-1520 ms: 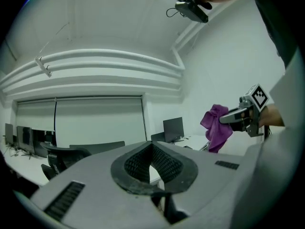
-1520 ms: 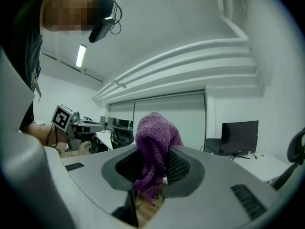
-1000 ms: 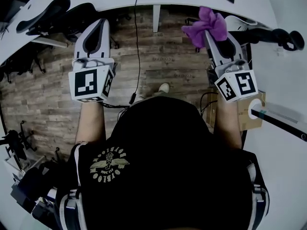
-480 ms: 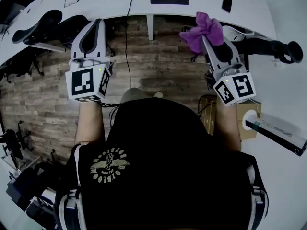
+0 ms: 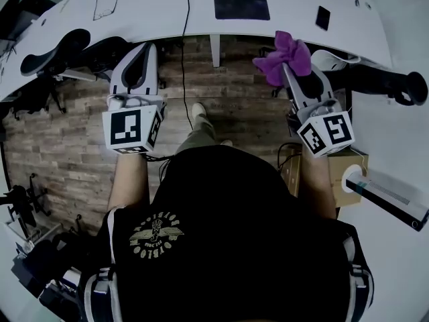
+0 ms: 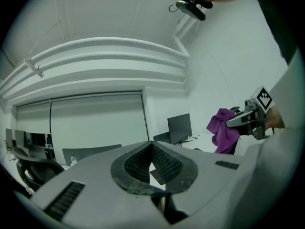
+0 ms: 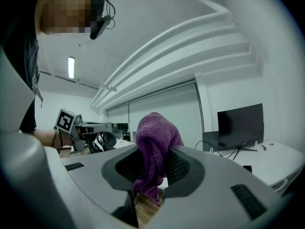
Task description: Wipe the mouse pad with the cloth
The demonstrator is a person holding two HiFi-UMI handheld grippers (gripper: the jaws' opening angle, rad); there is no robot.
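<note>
My right claw (image 7: pixel 153 168) is clamping the purple cloth (image 7: pixel 155 137), bunching above the jaws. My left claw (image 6: pixel 152 162) is sitting shut, empty. The dark pad (image 5: pixel 241 4) is lying on the desk (image 5: pixel 154 9).

your left gripper (image 5: pixel 139 54) is held out in front, jaws pressed together with nothing between them. your right gripper (image 5: pixel 291 69) is about level with it, well apart, jaws clamped on the cloth (image 5: pixel 287 49). your left forearm (image 5: pixel 127 180) and right forearm (image 5: pixel 318 180) both reach forward.
</note>
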